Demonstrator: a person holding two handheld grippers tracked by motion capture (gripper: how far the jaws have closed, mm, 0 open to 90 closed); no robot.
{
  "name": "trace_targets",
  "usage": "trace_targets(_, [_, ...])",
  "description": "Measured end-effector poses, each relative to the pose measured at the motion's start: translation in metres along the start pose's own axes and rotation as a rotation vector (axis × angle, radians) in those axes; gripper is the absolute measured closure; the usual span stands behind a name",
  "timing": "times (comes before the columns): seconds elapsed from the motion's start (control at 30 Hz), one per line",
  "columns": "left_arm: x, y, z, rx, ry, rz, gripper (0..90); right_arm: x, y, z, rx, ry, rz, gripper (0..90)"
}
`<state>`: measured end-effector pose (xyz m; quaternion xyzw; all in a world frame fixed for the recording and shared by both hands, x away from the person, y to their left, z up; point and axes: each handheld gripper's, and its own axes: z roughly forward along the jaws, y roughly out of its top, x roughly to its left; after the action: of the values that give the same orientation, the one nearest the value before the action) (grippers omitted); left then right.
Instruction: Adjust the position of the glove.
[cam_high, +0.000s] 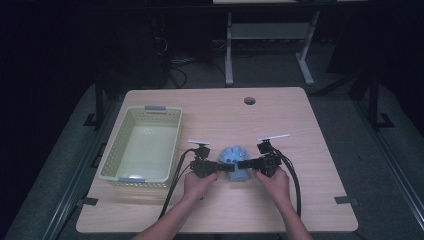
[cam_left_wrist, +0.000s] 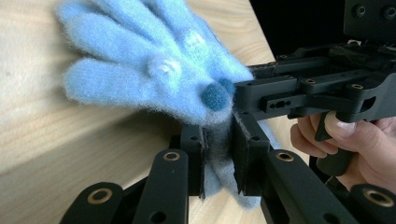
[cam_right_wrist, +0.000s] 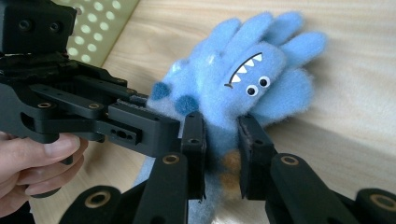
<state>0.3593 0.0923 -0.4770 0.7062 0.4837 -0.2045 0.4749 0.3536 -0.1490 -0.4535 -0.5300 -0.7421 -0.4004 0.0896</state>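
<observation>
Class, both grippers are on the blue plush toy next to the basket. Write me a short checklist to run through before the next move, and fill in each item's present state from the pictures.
1. Left gripper shut on the blue plush toy: ok, fabric is pinched between its pads.
2. Right gripper shut on the toy: ok, its pads press the toy's lower part.
3. Grippers grip opposite sides of the toy: ok, seen in the high view.
4. Green basket stands free beside the left hand: ok.
5. Cables clear of the basket: cannot tell; they trail close to its rim.
6. Toy lifted off the table: cannot tell.
</observation>
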Motion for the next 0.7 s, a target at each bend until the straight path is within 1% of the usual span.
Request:
trace_targets(0.07, [-0.005,0.002,-0.003,-0.009,0.006,0.016,76.2,0.003,0.002,-0.003,-0.009,-0.004,-0.008,75.3])
trace_targets(0.1, [-0.005,0.002,-0.003,-0.009,0.006,0.016,76.2,0.003,0.002,-0.003,-0.009,-0.004,-0.008,75.3])
trace_targets(0.13, [-0.008,0.005,-0.006,-0.016,0.004,0.032,76.2,0.007,0.005,-0.006,-0.016,-0.004,-0.015,75.3])
trace_targets(0.2, [-0.012,0.008,-0.009,-0.023,0.0,0.04,76.1,0.009,0.007,-0.01,-0.03,0.001,-0.022,75.3])
trace_targets(0.23, [-0.013,0.009,-0.01,-0.021,-0.001,0.048,76.1,0.011,0.008,-0.012,-0.032,0.006,-0.017,75.3])
trace_targets(0.27, [-0.013,0.009,-0.01,-0.021,-0.001,0.048,76.1,0.012,0.009,-0.013,-0.035,0.005,-0.026,75.3])
trace_targets(0.3, [-0.015,0.01,-0.012,-0.022,-0.001,0.057,76.1,0.012,0.009,-0.013,-0.035,0.005,-0.026,75.3])
trace_targets(0.37, [-0.02,0.014,-0.016,-0.031,0.001,0.068,76.0,0.017,0.012,-0.018,-0.05,0.004,-0.041,75.3])
trace_targets(0.43, [-0.023,0.016,-0.019,-0.031,0.0,0.078,76.0,0.02,0.014,-0.021,-0.053,0.003,-0.052,75.3])
trace_targets(0.5, [-0.024,0.018,-0.02,-0.034,0.0,0.079,76.0,0.022,0.016,-0.022,-0.056,0.001,-0.056,75.3])
trace_targets(0.6, [-0.028,0.022,-0.027,-0.039,0.002,0.092,75.9,0.026,0.021,-0.025,-0.062,0.014,-0.064,75.3])
trace_targets(0.7, [-0.029,0.026,-0.031,-0.042,-0.001,0.105,75.9,0.03,0.025,-0.027,-0.066,0.015,-0.075,75.3])
